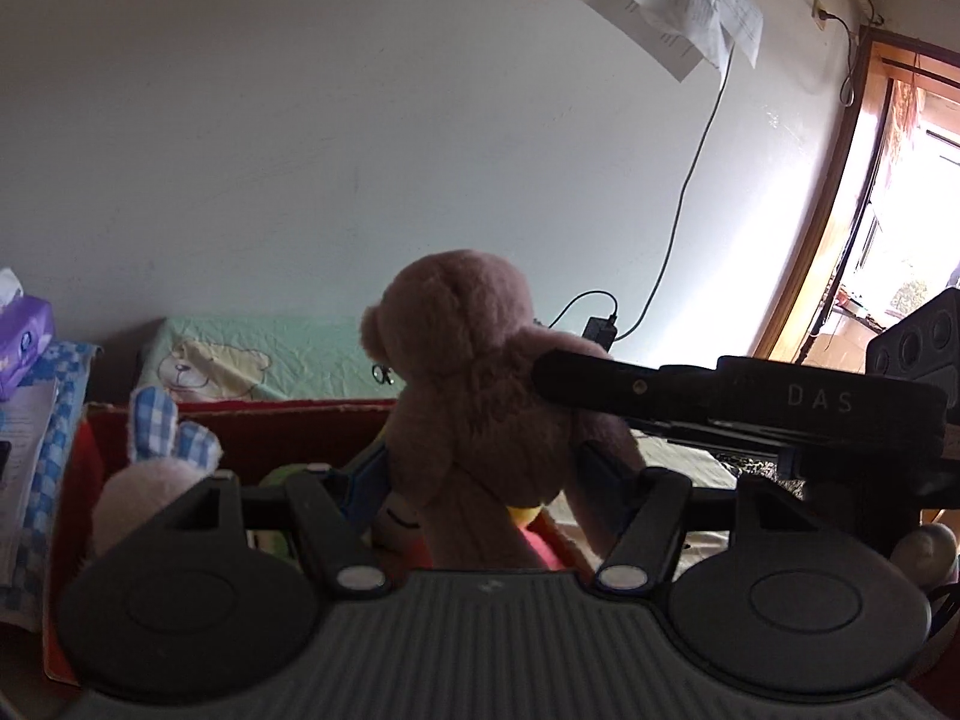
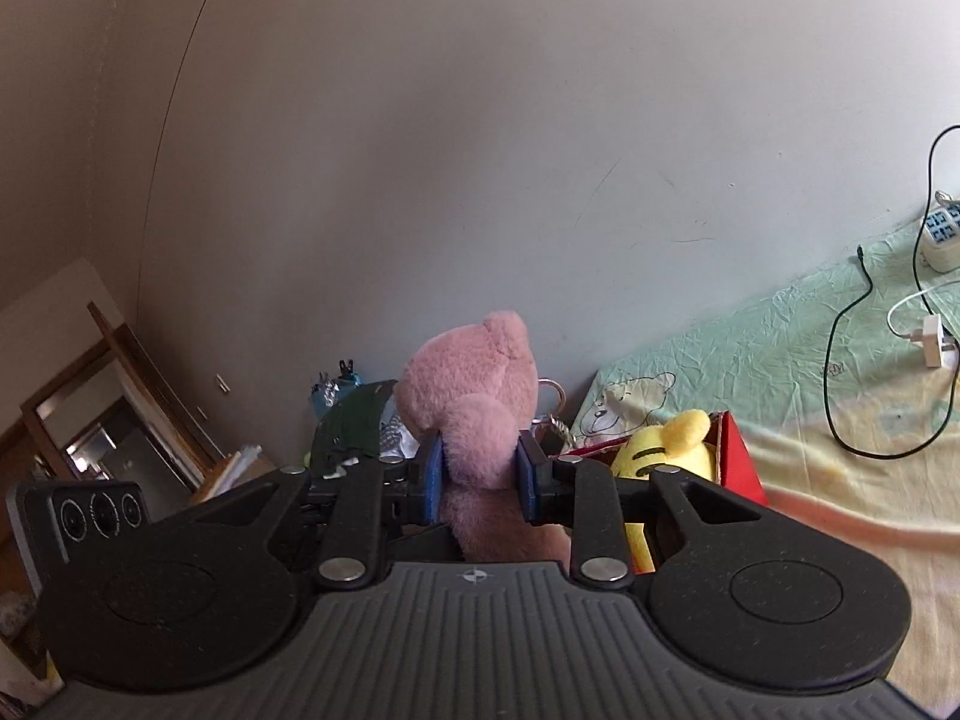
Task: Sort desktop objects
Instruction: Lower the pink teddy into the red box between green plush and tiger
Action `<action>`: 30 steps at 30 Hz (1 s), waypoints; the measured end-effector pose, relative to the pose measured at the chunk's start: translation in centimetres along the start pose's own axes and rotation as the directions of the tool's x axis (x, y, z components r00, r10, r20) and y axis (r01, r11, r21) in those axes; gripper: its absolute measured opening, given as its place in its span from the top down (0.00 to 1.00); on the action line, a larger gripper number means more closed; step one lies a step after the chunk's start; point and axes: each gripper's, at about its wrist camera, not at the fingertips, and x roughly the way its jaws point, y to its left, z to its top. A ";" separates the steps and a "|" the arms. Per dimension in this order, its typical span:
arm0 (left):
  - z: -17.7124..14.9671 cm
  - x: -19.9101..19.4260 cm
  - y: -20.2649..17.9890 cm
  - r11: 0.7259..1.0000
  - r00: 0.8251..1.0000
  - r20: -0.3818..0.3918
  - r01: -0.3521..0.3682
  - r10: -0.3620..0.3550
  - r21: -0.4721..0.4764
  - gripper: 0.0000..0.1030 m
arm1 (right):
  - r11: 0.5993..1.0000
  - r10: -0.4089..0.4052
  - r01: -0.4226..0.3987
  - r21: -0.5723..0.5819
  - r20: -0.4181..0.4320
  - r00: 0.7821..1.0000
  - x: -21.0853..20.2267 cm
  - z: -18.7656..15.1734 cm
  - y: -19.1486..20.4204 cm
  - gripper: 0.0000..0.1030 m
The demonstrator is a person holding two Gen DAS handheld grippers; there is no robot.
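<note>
A pink plush bear (image 1: 462,348) is held up in the air above an open red box (image 1: 270,420). My left gripper (image 1: 483,471) is shut on the bear's lower body, its blue pads (image 1: 366,474) pressing into both flanks. In the right wrist view the same pink bear (image 2: 474,378) has one limb pinched between the blue pads (image 2: 433,480) of my right gripper (image 2: 480,471), which is shut on it. A black finger of the right gripper (image 1: 660,390) reaches in from the right against the bear's side.
The red box (image 2: 735,456) holds a bunny with blue checked ears (image 1: 162,462) and a yellow plush (image 2: 666,450). It stands on a green and yellow sheet (image 2: 780,360) against a white wall. A purple tissue pack (image 1: 21,336) lies left; a power strip (image 2: 942,240), charger (image 2: 933,342) and cables lie right.
</note>
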 end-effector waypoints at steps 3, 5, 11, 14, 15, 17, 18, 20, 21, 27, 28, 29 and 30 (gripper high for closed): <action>-0.9 1.4 1.3 1.000 0.999 -0.047 -0.007 0.006 -0.016 0.33 | 0.997 -0.063 0.062 -0.041 -0.026 0.998 1.8 -1.1 0.2 0.73; -1.6 2.2 1.7 1.000 0.998 -0.066 -0.022 0.022 0.002 0.37 | 0.991 -0.115 0.111 -0.069 -0.046 0.992 2.9 -1.9 0.1 0.76; -2.6 3.2 4.0 0.999 0.994 -0.107 -0.033 0.034 0.010 0.37 | 0.955 -0.255 0.238 -0.178 -0.077 0.964 5.2 -3.9 0.7 0.77; -3.0 3.5 4.6 0.998 0.991 -0.119 -0.051 0.054 0.027 0.37 | 0.961 -0.253 0.240 -0.139 -0.086 0.964 5.9 -4.1 0.3 0.77; -3.1 3.6 4.6 0.997 0.990 -0.125 -0.064 0.068 0.039 0.37 | 0.963 -0.251 0.240 -0.123 -0.089 0.964 6.3 -4.3 0.5 0.77; -3.4 4.0 4.8 0.993 0.985 -0.132 -0.098 0.107 0.070 0.37 | 0.966 -0.250 0.242 -0.091 -0.104 0.963 7.3 -4.7 0.3 0.77; -3.5 4.2 4.9 0.991 0.984 -0.133 -0.105 0.115 0.082 0.37 | 0.966 -0.256 0.248 -0.079 -0.113 0.960 7.8 -5.1 0.2 0.77; -3.7 4.2 5.0 0.991 0.984 -0.143 -0.097 0.110 0.091 0.38 | 0.954 -0.297 0.285 -0.095 -0.144 0.944 9.0 -6.0 0.2 0.77; -3.8 4.2 5.0 0.990 0.984 -0.142 -0.095 0.109 0.104 0.36 | 0.942 -0.328 0.314 -0.115 -0.143 0.934 9.3 -6.4 0.3 0.77; -4.1 4.3 4.6 0.986 0.984 -0.145 -0.084 0.105 0.146 0.29 | 0.951 -0.309 0.301 -0.070 -0.158 0.938 8.7 -5.8 -0.2 0.75; -4.1 4.4 4.6 0.986 0.984 -0.145 -0.083 0.104 0.147 0.29 | 0.953 -0.302 0.296 -0.058 -0.165 0.939 8.5 -5.7 -0.3 0.75; -4.1 4.4 4.6 0.986 0.984 -0.144 -0.081 0.102 0.145 0.29 | 0.954 -0.299 0.295 -0.048 -0.167 0.939 8.6 -5.6 -0.3 0.74; -4.0 4.4 4.7 0.987 0.985 -0.144 -0.079 0.099 0.142 0.29 | 0.953 -0.302 0.300 -0.039 -0.166 0.939 8.4 -5.6 -0.2 0.72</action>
